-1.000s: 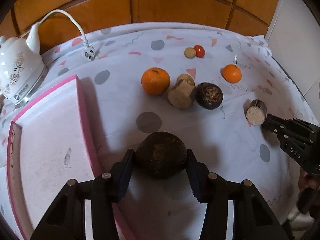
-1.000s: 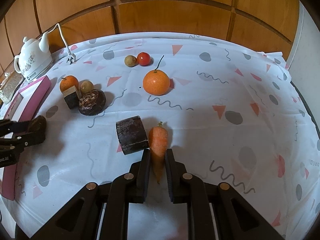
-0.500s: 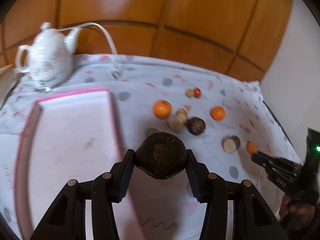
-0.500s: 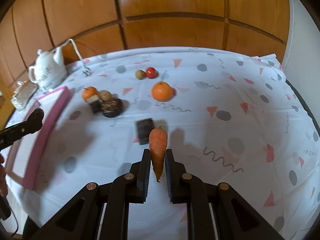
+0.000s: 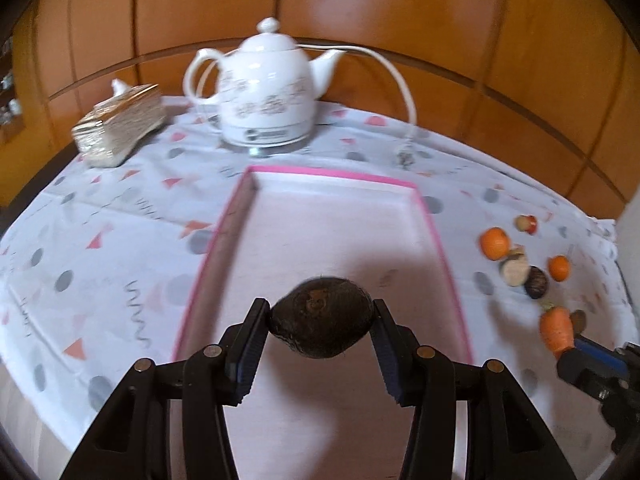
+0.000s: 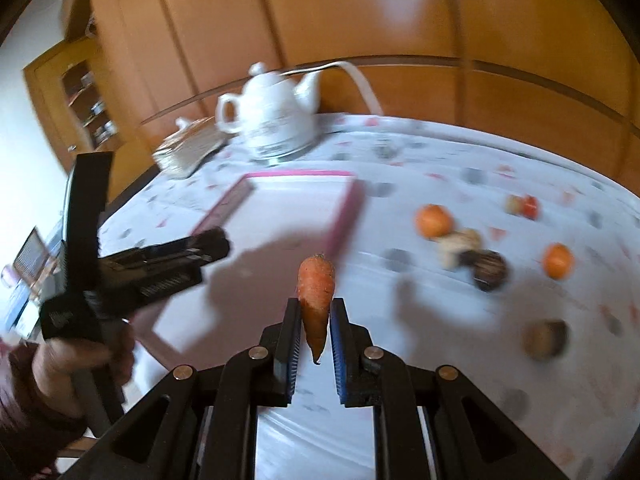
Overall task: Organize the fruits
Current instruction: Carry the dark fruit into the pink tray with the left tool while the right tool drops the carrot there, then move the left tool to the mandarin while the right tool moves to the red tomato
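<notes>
Left wrist view: dark fruit (image 5: 322, 328) clamped between the left gripper (image 5: 320, 330) jaws, held above the pink-rimmed tray (image 5: 434, 236). Right gripper (image 6: 316, 332) jaws pinch a carrot (image 6: 316, 292) near the tray's right rim. Tray appears bare, so sorting looks barely begun; oranges (image 6: 434, 221), a red fruit (image 6: 530, 206) and others lie loose on the surface (image 5: 120, 240). Kettle (image 5: 268, 96) stands beyond the far rim; open room inside.
</notes>
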`<state>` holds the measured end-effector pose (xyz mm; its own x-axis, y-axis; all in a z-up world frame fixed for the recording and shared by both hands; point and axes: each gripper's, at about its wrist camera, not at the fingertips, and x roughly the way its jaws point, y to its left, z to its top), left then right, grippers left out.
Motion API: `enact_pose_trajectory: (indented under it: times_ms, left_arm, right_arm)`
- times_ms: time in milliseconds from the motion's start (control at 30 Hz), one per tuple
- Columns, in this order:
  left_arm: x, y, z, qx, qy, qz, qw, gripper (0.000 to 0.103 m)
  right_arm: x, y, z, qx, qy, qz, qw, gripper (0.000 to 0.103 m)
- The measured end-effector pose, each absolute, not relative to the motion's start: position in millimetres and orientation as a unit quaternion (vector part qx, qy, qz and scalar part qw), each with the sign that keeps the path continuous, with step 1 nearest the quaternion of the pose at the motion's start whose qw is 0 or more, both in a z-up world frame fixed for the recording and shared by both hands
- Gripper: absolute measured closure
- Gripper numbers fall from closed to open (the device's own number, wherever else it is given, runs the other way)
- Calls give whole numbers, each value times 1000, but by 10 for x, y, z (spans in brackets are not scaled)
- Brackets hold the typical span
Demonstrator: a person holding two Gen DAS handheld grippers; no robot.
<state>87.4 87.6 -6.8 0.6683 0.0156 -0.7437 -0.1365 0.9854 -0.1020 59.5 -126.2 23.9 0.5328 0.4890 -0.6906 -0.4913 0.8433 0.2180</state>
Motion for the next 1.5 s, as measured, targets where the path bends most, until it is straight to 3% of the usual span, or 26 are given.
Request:
enact_pose_trajectory:
  times_ms: [100, 233, 333, 367, 400, 500, 900, 1133, 1500]
  left_arm:
    - [844, 963, -82, -73, 402, 63, 911, 47]
    - [737, 1069, -24, -74, 384, 99, 915, 23]
    - [705, 1106, -9, -84, 382, 100, 915, 22]
    - [694, 1113, -6, -85, 383, 102, 914, 22]
    - [680, 1115, -1, -86, 382, 104, 914, 21]
    - [624, 1101, 19, -86, 377, 110, 916, 14]
    - [559, 807, 115, -69, 371, 77, 923, 10]
    - [585, 485, 260, -47, 355, 23, 933, 0]
    - [842, -34, 347, -34, 366, -52, 929, 0]
  right_arm:
    - [638, -979, 194, -7, 405, 299, 864, 89]
    - [651, -717, 84, -13, 422, 309, 852, 89]
    - [666, -600, 8, -22, 431, 311, 847, 88]
    - [665, -580, -15, -21, 437, 313, 843, 84]
    - [653, -577, -24, -18, 441, 313, 841, 73]
    - [601, -613, -14, -21, 437, 309, 844, 71]
    - [594, -1294, 98, 13, 407, 219, 887, 71]
    - [632, -1978, 38, 63, 408, 130, 901, 71]
    - [759, -2751, 14, 114, 403, 64, 906, 71]
